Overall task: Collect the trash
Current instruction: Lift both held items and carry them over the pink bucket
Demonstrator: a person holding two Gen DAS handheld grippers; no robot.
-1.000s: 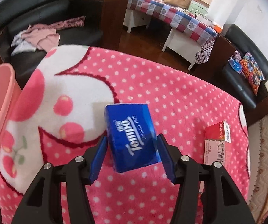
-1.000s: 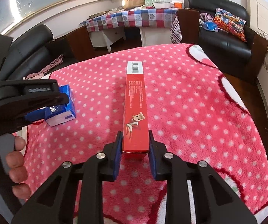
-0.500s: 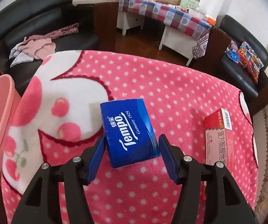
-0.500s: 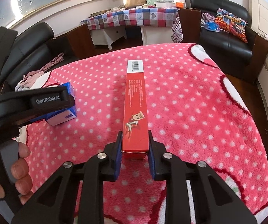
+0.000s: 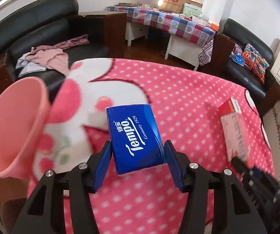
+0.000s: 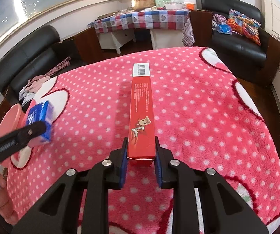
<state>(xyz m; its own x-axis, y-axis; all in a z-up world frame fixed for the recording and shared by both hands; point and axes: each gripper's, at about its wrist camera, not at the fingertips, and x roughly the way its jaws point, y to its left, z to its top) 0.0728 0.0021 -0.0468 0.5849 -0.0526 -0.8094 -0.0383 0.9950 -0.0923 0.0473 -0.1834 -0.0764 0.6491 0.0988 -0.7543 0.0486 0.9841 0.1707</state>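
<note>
Left gripper: the left gripper [image 5: 138,157] had its blue-padded fingers clamped on the two sides of the blue Tempo tissue pack [image 5: 135,137], which was lifted clear of the blanket.
Tissue pack position: it hung above the left part of the pink polka-dot blanket [image 5: 188,101], near the blanket's left edge and close to the pink bin [image 5: 15,128]; from the right wrist view the pack [image 6: 41,118] showed just beside the bin's rim [image 6: 9,120].
Pink bin: it stood beside the blanket's left edge, its opening turned toward the camera.
Right gripper: the right gripper [image 6: 141,152] had its fingers pressed tight against the near end of the long red box [image 6: 141,113].
Red box position: it stretched away from the gripper over the middle of the blanket [image 6: 208,117], barcode end farthest; whether its far end touched the blanket could not be told. In the left wrist view the box [image 5: 234,128] appeared blurred toward the blanket's right edge.
Surroundings: a black sofa [image 5: 42,29] with pink clothes [image 5: 46,56] lay beyond the blanket's far-left corner, and a checkered-cloth table [image 6: 140,22] stood farther back.
</note>
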